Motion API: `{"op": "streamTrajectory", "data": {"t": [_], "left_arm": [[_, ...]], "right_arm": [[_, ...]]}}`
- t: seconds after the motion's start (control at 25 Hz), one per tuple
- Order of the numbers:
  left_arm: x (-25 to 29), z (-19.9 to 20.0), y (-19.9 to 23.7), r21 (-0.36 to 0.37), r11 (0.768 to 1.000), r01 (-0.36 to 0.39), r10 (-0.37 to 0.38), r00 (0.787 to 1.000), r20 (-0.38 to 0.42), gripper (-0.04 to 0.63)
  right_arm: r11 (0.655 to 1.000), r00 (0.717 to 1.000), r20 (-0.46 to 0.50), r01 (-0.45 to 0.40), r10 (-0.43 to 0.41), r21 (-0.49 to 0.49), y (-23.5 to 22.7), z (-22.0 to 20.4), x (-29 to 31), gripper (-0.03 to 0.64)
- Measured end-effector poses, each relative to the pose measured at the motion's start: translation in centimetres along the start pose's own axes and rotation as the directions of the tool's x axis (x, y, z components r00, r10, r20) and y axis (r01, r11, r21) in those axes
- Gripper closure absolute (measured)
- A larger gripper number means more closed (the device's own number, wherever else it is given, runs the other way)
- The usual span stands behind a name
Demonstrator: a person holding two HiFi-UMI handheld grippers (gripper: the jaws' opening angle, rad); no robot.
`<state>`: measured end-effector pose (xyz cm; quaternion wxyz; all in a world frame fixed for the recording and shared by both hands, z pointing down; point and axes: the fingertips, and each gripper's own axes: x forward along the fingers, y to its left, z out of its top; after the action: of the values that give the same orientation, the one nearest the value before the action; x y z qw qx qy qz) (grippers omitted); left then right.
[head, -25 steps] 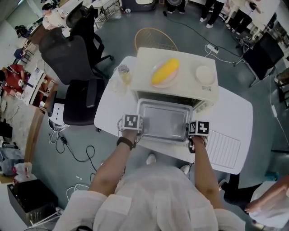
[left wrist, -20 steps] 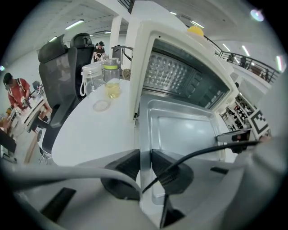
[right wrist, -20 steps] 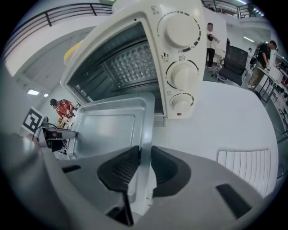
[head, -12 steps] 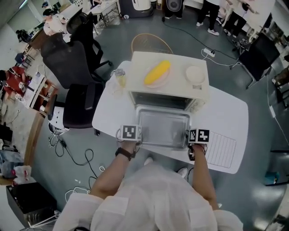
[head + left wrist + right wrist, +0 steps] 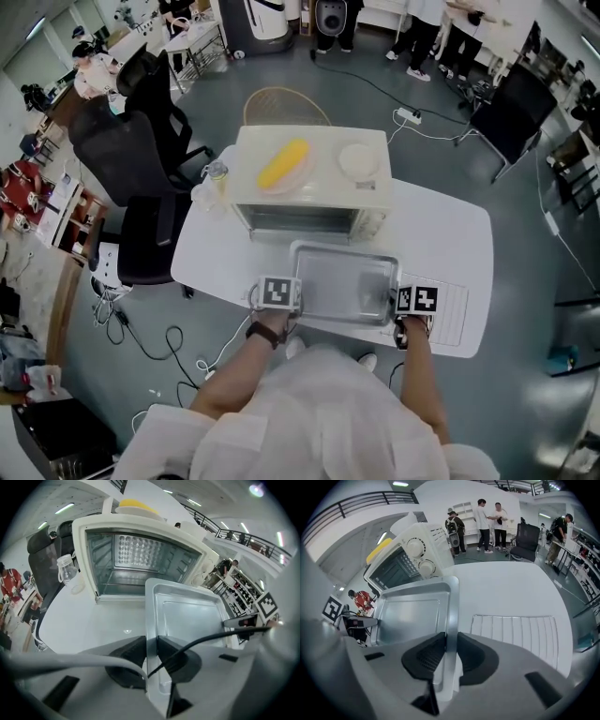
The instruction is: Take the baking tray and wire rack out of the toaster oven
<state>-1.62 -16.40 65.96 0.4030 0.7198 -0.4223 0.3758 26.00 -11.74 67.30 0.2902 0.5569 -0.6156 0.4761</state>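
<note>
The silver baking tray (image 5: 342, 281) is clear of the cream toaster oven (image 5: 309, 183) and sits over the white table's front part. My left gripper (image 5: 291, 298) is shut on the tray's left rim (image 5: 151, 620), its dark pads pinching the thin metal edge. My right gripper (image 5: 398, 302) is shut on the tray's right rim (image 5: 451, 620). The wire rack (image 5: 445, 314) lies flat on the table just right of the tray, also visible as the wire rack (image 5: 515, 630) beside my right jaws. The oven's mouth (image 5: 140, 564) stands open and looks bare inside.
A yellow item on a plate (image 5: 283, 165) and a white bowl (image 5: 357, 160) sit on top of the oven. A glass jar (image 5: 216, 176) stands at the oven's left. Black office chairs (image 5: 131, 159) are left of the white table (image 5: 450, 234); people stand at the back.
Both grippers have drawn the tray back out of the oven toward me, from half inside the opening to fully out over the table. The wire rack has stayed where it lay.
</note>
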Motion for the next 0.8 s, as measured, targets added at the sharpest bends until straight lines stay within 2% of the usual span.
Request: {"op": "streamTrajectory", "data": {"t": [0.12, 0.28, 0.48, 0.6, 0.72, 0.8], "left_arm": [[0.8, 0.1, -3.5, 0.009, 1.000, 0.029, -0.029, 1.000, -0.009, 0.525], [2.3, 0.6, -7.5, 0.061, 0.998, 0.014, -0.015, 1.000, 0.019, 0.525], [4.4, -0.7, -14.7, 0.064, 0.995, 0.082, -0.080, 0.996, -0.032, 0.526], [5.7, 0.2, -17.4, 0.108, 0.992, 0.061, -0.061, 0.998, -0.001, 0.526], [7.0, -0.8, -21.3, 0.100, 0.990, 0.100, -0.100, 0.995, -0.009, 0.526], [7.7, -0.7, -22.4, 0.123, 0.989, 0.077, -0.079, 0.997, 0.011, 0.526]], "right_arm": [[1.000, 1.000, 0.010, 0.008, -0.008, 0.022, -3.3, -0.2, -1.3, 0.534], [0.998, 0.999, 0.016, 0.031, -0.031, 0.051, -8.1, -1.3, -2.8, 0.532], [0.994, 0.998, 0.006, 0.064, -0.065, 0.091, -14.3, -3.0, -5.1, 0.532], [0.991, 0.997, 0.002, 0.078, -0.079, 0.106, -17.9, -3.4, -6.2, 0.532], [0.990, 0.996, -0.014, 0.089, -0.088, 0.111, -21.2, -4.6, -7.1, 0.532], [0.989, 0.996, -0.019, 0.091, -0.089, 0.113, -23.0, -5.2, -7.5, 0.532]]}}
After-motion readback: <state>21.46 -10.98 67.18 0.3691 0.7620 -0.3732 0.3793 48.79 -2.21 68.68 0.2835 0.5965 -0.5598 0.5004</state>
